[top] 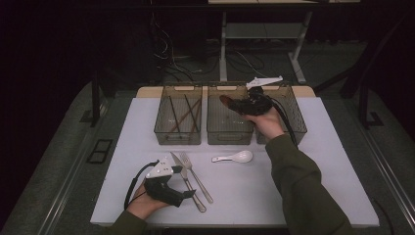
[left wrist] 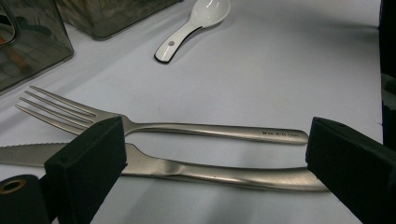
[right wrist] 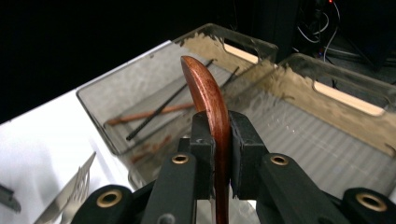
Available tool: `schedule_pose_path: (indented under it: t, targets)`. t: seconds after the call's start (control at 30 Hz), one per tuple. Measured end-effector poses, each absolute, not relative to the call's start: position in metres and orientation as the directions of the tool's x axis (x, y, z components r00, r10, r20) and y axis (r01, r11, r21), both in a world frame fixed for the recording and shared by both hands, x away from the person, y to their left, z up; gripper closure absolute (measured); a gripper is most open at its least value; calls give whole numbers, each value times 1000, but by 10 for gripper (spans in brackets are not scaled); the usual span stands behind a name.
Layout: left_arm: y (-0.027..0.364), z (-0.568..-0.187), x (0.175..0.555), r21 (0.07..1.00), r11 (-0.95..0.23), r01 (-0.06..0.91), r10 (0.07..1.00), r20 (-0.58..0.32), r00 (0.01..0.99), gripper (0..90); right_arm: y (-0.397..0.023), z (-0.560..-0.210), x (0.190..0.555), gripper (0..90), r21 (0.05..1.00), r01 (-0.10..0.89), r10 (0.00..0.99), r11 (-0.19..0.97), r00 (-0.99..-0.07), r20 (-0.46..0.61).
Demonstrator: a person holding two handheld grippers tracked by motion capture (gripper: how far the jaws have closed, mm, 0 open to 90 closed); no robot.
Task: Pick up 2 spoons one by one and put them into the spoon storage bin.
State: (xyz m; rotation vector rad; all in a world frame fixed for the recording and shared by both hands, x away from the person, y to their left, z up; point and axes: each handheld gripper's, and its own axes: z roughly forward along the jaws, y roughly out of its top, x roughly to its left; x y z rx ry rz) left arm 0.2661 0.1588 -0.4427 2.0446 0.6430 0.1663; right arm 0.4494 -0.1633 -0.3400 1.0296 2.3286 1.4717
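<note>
The right gripper is pinching a wooden spoon at mid-frame; it is likely light, stiff and smooth. The left gripper, jaws spread, is straddling the knife.

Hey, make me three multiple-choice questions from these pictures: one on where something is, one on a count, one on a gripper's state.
1. Where does the white ceramic spoon lie?
A. in the left bin
B. on the white table, before the bins
C. in the left gripper

2. How many clear smoky plastic bins stand in the row?
A. two
B. three
C. five

3. What is the right gripper doing?
A. clamping a reddish-brown wooden spoon
B. hanging open
C. holding a fork

Answers: 1 B, it rests on bare tabletop. 2 B, three side by side. 3 A, both pads press the wood.
</note>
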Motion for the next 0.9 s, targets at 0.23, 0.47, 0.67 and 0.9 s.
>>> schedule_pose_path:
  t: [0.23, 0.47, 0.67, 0.9]
  targets:
    - [158, -443, 266, 834, -406, 374, 501, -139, 854, 44, -143, -334, 463, 807, 871, 430, 637, 240, -746, 193]
    - [158, -443, 266, 835, -407, 371, 495, -140, 858, 44, -127, -339, 478, 808, 872, 435, 631, 224, -747, 211]
    - [157, -443, 266, 835, -409, 369, 491, -139, 860, 44, -122, -355, 487, 807, 846, 474, 656, 246, -724, 214]
    - [157, -443, 266, 832, -417, 367, 487, -137, 863, 44, -121, -369, 494, 807, 803, 528, 703, 277, -681, 205]
